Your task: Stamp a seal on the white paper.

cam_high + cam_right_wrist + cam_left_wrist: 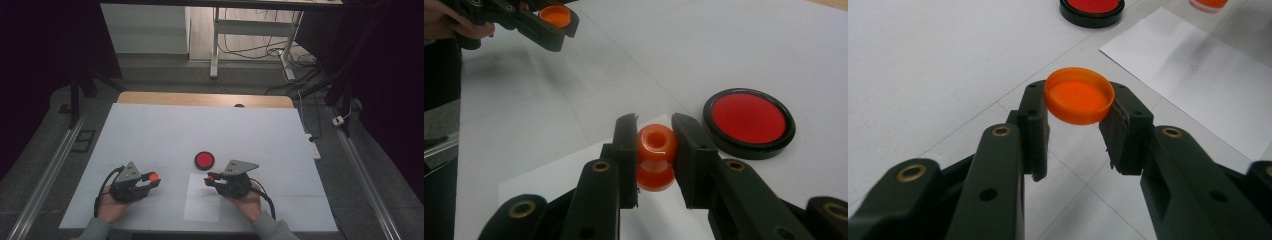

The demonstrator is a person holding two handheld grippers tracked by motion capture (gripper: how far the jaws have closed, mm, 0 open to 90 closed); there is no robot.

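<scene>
My left gripper (1075, 107) is shut on a shallow orange cap (1079, 95), held hollow side up between the pads above the white table. From above, that cap (153, 176) glows at the tips of the left gripper (151, 178). My right gripper (655, 145) is shut on a small orange stamp body (655, 156), pinched at its narrow waist with its hollow end facing the camera. The right gripper (210, 178) hovers at the upper left corner of a white paper sheet (202, 199). A round red ink pad in a black case (204, 159) lies just beyond both grippers.
The white table cover (200, 130) stretches wide behind the ink pad (749, 121). A wooden table edge (205, 99) shows at the far side. Metal rails (45, 175) run along both flanks, and cables lie on the floor beyond.
</scene>
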